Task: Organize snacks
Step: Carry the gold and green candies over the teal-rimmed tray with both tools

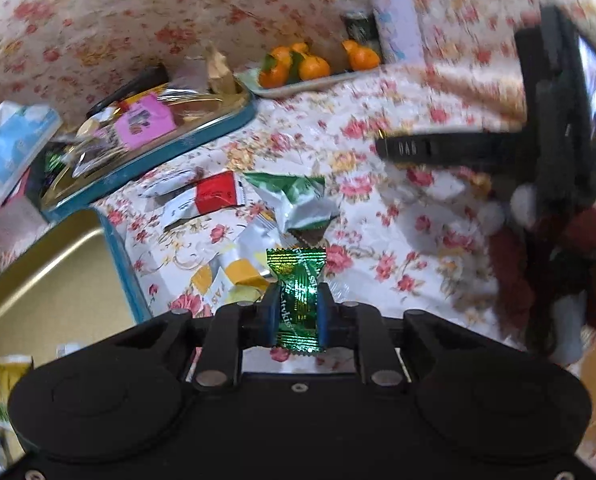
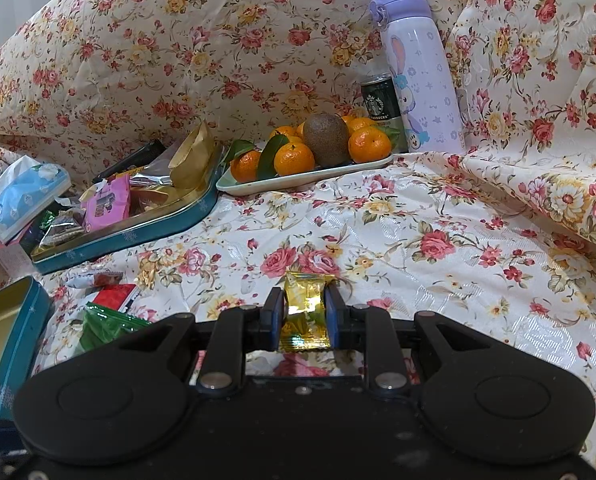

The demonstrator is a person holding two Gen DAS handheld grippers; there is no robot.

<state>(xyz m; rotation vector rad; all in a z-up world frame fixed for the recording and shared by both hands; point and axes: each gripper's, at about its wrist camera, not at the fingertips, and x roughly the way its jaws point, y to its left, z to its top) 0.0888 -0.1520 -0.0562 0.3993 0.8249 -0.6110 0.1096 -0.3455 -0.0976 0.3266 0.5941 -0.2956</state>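
My left gripper (image 1: 297, 296) is shut on a green foil-wrapped candy (image 1: 298, 300), which stands upright between the blue pads above the flowered cloth. Loose snack packets lie just beyond it: a green-and-white one (image 1: 298, 200), a red-and-white one (image 1: 213, 194) and a yellow-and-white one (image 1: 233, 276). My right gripper (image 2: 305, 300) is shut on a gold foil-wrapped candy (image 2: 304, 312), held over the cloth. The right gripper's black body (image 1: 558, 120) shows blurred at the right of the left wrist view.
A teal tin lid (image 2: 145, 232) piled with snacks sits at the back left, and an open teal tin (image 1: 57, 264) with a gold inside lies at the near left. Behind stand a tray of tangerines and a kiwi (image 2: 310, 176), a purple bottle (image 2: 418, 72), a can (image 2: 380, 100) and a tissue pack (image 2: 25, 196).
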